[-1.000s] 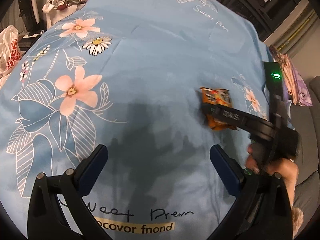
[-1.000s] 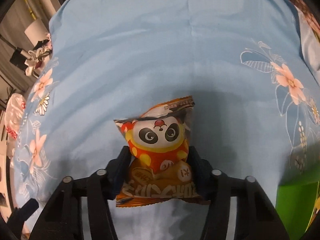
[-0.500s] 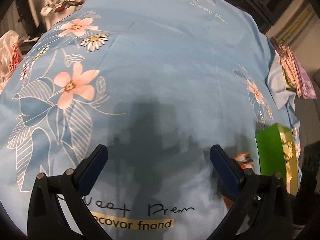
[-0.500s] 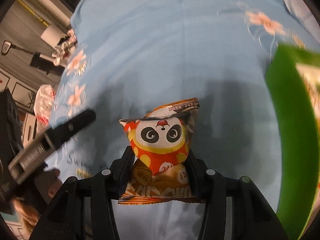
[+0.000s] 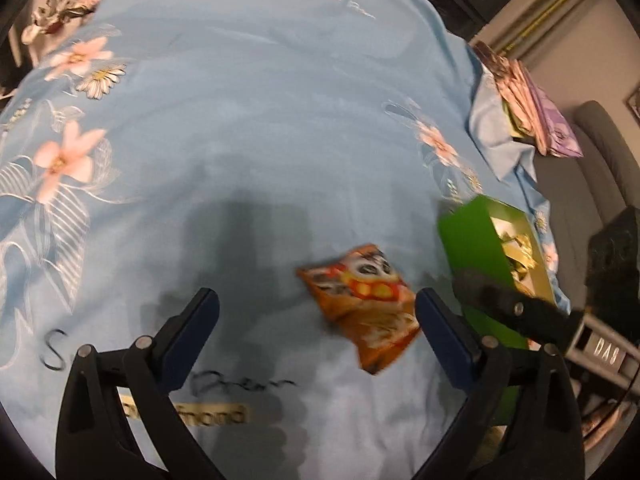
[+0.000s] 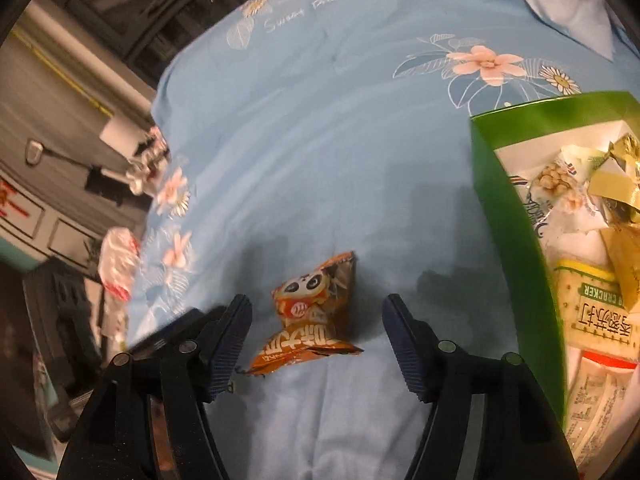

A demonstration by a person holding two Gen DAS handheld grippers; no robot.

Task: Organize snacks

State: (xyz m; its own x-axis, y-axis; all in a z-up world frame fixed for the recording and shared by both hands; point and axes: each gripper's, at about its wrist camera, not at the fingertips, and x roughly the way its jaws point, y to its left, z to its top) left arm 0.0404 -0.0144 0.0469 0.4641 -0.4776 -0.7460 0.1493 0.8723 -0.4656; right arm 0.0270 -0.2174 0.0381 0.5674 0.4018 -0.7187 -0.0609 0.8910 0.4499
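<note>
An orange panda snack packet (image 6: 312,312) lies on the blue flowered bedsheet (image 6: 312,128), between my right gripper's fingers without touching them. My right gripper (image 6: 316,334) is open. A green box (image 6: 516,240) full of wrapped snacks stands just to its right. In the left wrist view the same packet (image 5: 364,304) lies right of centre, blurred, with the green box (image 5: 472,244) behind it. My left gripper (image 5: 316,330) is open and empty above the sheet. The right gripper's black finger (image 5: 516,312) reaches in from the right.
A folded blue pillowcase with purple and pink packets (image 5: 528,108) lies at the far right of the bed. A grey sofa (image 5: 600,152) stands beyond the bed edge. A red and white bag (image 6: 118,264) and clutter lie off the bed's left side.
My right gripper carried the panda packet toward the green box, opened and let it go on the sheet. The left wrist view has turned right, so packet and box now show.
</note>
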